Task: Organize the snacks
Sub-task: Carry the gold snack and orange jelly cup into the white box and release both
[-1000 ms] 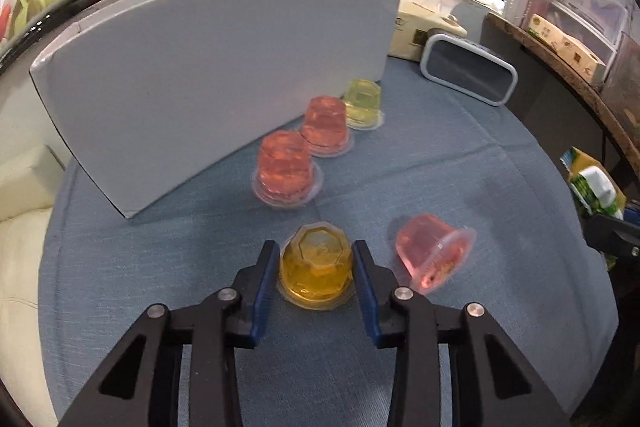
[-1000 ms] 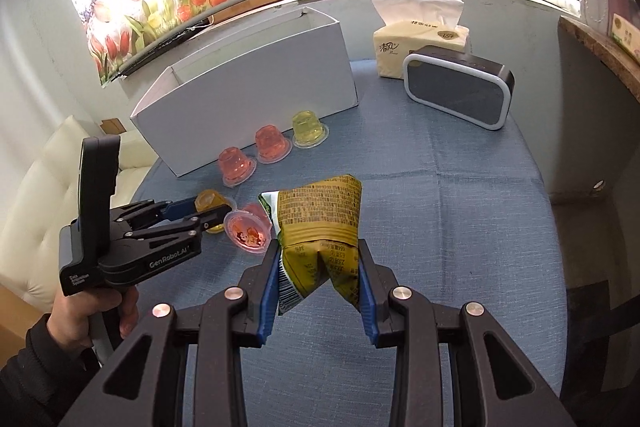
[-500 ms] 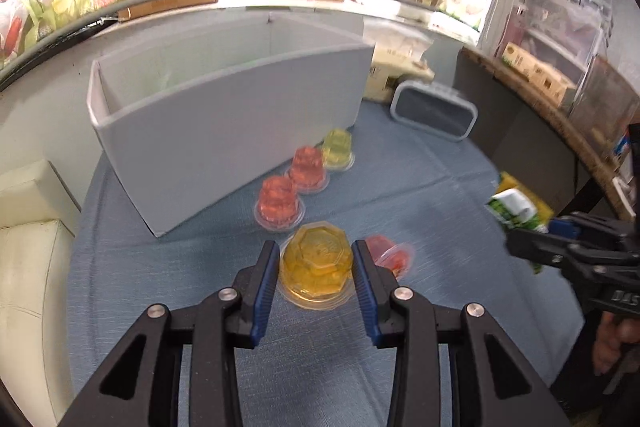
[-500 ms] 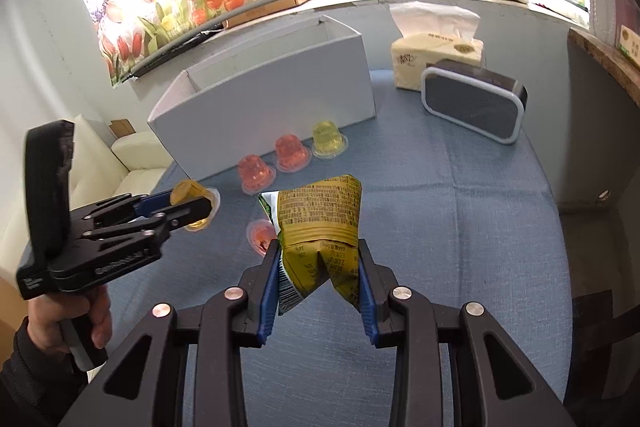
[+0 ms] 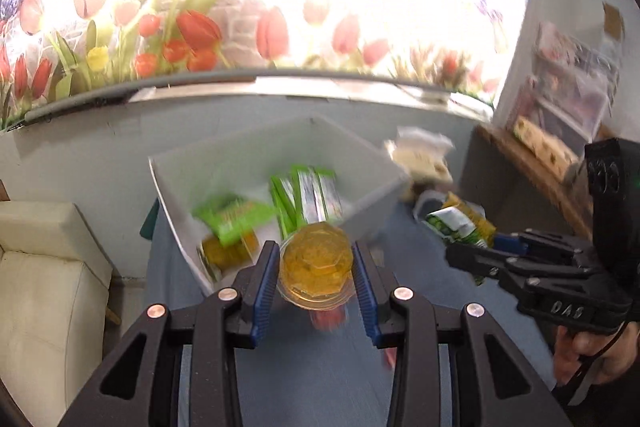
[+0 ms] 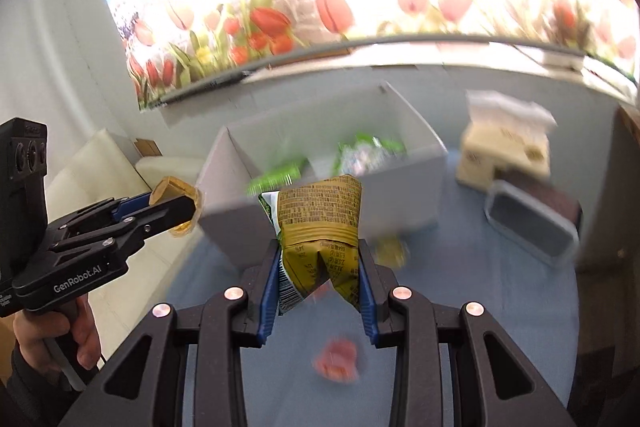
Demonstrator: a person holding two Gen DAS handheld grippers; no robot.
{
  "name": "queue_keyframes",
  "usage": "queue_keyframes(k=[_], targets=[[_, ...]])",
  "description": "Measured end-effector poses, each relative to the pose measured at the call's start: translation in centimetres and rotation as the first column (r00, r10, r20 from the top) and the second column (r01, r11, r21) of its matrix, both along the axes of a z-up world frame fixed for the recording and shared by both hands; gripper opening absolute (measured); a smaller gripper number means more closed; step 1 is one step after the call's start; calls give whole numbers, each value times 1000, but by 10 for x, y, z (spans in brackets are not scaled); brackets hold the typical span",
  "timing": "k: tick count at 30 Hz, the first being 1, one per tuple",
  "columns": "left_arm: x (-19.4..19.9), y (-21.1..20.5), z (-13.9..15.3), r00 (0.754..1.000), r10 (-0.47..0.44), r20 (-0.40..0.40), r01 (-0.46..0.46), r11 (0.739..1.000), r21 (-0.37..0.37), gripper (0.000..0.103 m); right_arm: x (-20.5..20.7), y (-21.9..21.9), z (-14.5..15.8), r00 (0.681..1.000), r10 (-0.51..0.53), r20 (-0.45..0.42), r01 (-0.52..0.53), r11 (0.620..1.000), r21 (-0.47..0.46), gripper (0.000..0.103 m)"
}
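My left gripper (image 5: pixel 316 273) is shut on an orange jelly cup (image 5: pixel 316 267) and holds it in the air, just in front of the white box (image 5: pixel 176 199). The box holds green snack packets (image 5: pixel 308 195) and a yellow item (image 5: pixel 226 253). My right gripper (image 6: pixel 319 273) is shut on a yellow-green snack bag (image 6: pixel 320 223), raised before the same box (image 6: pixel 424 187). The left gripper (image 6: pixel 172 207) with its cup shows at the left of the right wrist view. The right gripper (image 5: pixel 472 251) with its bag shows at the right of the left wrist view.
A red jelly cup (image 6: pixel 336 361) and a yellow jelly cup (image 6: pixel 390 253) lie on the blue tablecloth (image 6: pixel 460 307). A tissue pack (image 6: pixel 504 143) and a grey speaker (image 6: pixel 532 223) stand at the right. A cream sofa (image 5: pixel 48 287) is at the left.
Both grippers have risen and moved toward the white box, each keeping its item. The box's inside with green packets has come into view. The image is blurred by motion.
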State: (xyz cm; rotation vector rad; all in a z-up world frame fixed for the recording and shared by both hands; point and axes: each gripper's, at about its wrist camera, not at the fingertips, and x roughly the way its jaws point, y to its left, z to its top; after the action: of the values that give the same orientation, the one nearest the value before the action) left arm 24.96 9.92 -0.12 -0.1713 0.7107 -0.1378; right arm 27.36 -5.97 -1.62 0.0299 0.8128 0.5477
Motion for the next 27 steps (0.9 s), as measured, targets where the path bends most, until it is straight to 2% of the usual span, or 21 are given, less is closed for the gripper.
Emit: queue_keyframes(k=[6, 11, 15, 16, 17, 18, 19, 20, 21, 23, 27], targets=[[66, 28, 15, 999, 44, -19, -44, 999, 17, 41, 79, 44, 13, 1000, 19, -7, -20, 999, -32, 37], [91, 43, 13, 998, 61, -28, -61, 998, 13, 41, 127, 63, 4, 999, 13, -48, -15, 999, -49, 37], [101, 49, 4, 997, 65, -48, -65, 998, 13, 41, 146, 75, -6, 998, 27, -53, -31, 996, -88, 37], [102, 50, 1, 996, 66, -56, -65, 998, 19, 41, 150, 77, -9, 998, 33, -62, -38, 995, -88, 41], [104, 50, -3, 995, 64, -75, -63, 998, 23, 48, 153, 78, -13, 996, 34, -85, -42, 995, -95, 46], [105, 51, -6, 994, 72, -88, -70, 997, 31, 65, 156, 80, -16, 995, 17, -93, -28, 991, -128, 66], [105, 53, -8, 992, 86, -88, -83, 996, 38, 74, 156, 81, -19, 997, -9, -81, -5, 986, -167, 90], [102, 54, -8, 993, 97, -72, -94, 995, 36, 89, 156, 82, -20, 998, -9, -64, -3, 984, -180, 97], [98, 57, -9, 993, 104, -49, -102, 994, 31, 96, 153, 81, -20, 999, 0, -48, -8, 983, -183, 98], [94, 57, -9, 993, 110, -36, -108, 993, 46, 97, 150, 80, -23, 999, 10, -48, -19, 980, -200, 98], [93, 55, -13, 994, 88, -61, -84, 995, 57, 98, 145, 73, -25, 999, -2, -44, -7, 977, -212, 98]])
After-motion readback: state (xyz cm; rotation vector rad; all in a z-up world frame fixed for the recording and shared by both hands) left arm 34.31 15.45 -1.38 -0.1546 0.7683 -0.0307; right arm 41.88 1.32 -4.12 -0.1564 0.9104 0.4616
